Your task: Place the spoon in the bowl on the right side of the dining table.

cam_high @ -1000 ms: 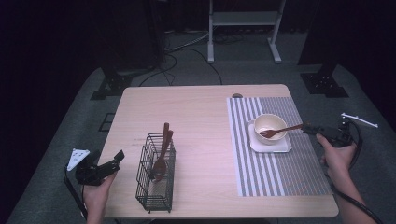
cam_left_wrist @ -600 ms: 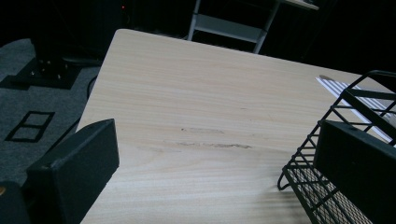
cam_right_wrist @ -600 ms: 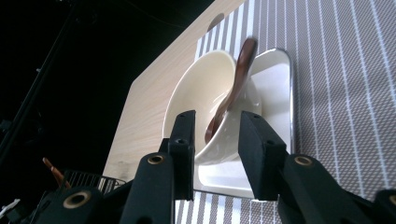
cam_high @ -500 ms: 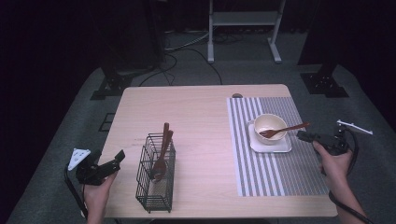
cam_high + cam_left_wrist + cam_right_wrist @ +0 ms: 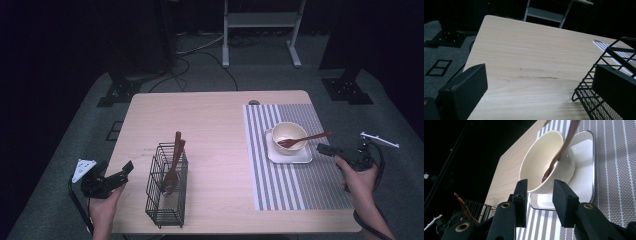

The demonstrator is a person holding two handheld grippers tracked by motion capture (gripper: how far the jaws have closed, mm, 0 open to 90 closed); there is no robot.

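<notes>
A cream bowl (image 5: 289,133) stands on a square white plate (image 5: 300,156) on the striped placemat (image 5: 300,185). A wooden fork (image 5: 306,139) leans in the bowl, its handle pointing right. My right gripper (image 5: 323,149) hovers just right of the plate, below the fork's handle, open; its jaws have just been opening and nothing is between them. In the right gripper view that gripper (image 5: 540,184) faces the bowl (image 5: 536,165) and fork (image 5: 560,152). My left gripper (image 5: 126,169) is open at the table's left front edge, beside a black wire basket (image 5: 167,192) holding wooden utensils (image 5: 174,160).
In the left gripper view the open jaws (image 5: 536,77) frame bare wooden tabletop (image 5: 529,50), with the wire basket (image 5: 599,100) at the right. A white shelf frame (image 5: 260,22) and dark stands are on the floor beyond the table.
My right gripper has shifted a little left and toward the near edge, away from the fork's handle tip. The fork, bowl and left gripper have stayed put.
</notes>
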